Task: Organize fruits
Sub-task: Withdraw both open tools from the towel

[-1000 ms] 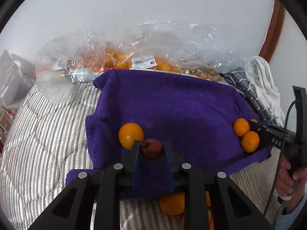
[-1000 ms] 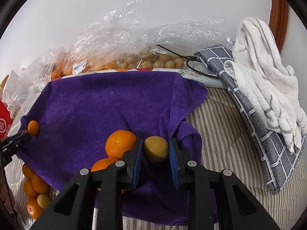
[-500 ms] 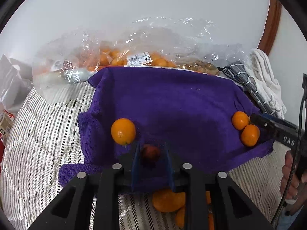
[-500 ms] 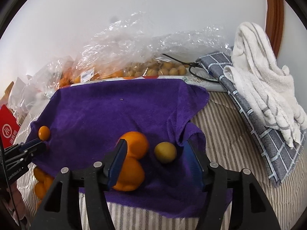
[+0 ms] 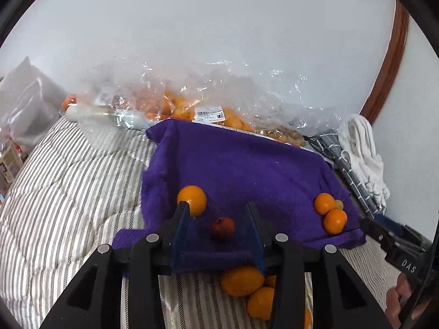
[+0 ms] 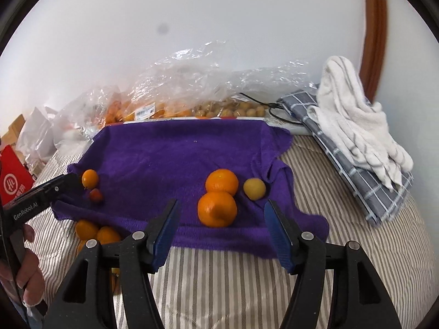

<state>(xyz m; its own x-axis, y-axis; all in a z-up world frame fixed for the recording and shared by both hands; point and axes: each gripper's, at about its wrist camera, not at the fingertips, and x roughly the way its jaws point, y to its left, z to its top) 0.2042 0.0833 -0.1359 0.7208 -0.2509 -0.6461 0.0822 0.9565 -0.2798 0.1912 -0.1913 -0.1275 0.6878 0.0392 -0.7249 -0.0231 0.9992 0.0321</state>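
Note:
A purple towel (image 5: 247, 170) (image 6: 175, 159) lies on a striped bed cover. My left gripper (image 5: 216, 219) is open; a small red fruit (image 5: 222, 228) (image 6: 96, 195) lies loose on the towel between its fingers, beside an orange (image 5: 192, 200) (image 6: 90, 178). My right gripper (image 6: 221, 216) is open and empty, drawn back from two oranges (image 6: 218, 208) (image 5: 333, 220) and a small yellow fruit (image 6: 254, 189) on the towel's right part. Several oranges (image 5: 242, 281) (image 6: 96, 233) lie off the towel at its front edge.
Clear plastic bags of oranges and small yellow fruits (image 5: 219, 115) (image 6: 192, 104) line the wall behind the towel. A white towel on a grey checked cloth (image 6: 362, 131) lies at the right. A red box (image 6: 12, 183) and bags stand at the left.
Both grippers opened and pulled back. The left one let go of the red fruit, the right one let go of the yellow fruit; both fruits now rest on the towel.

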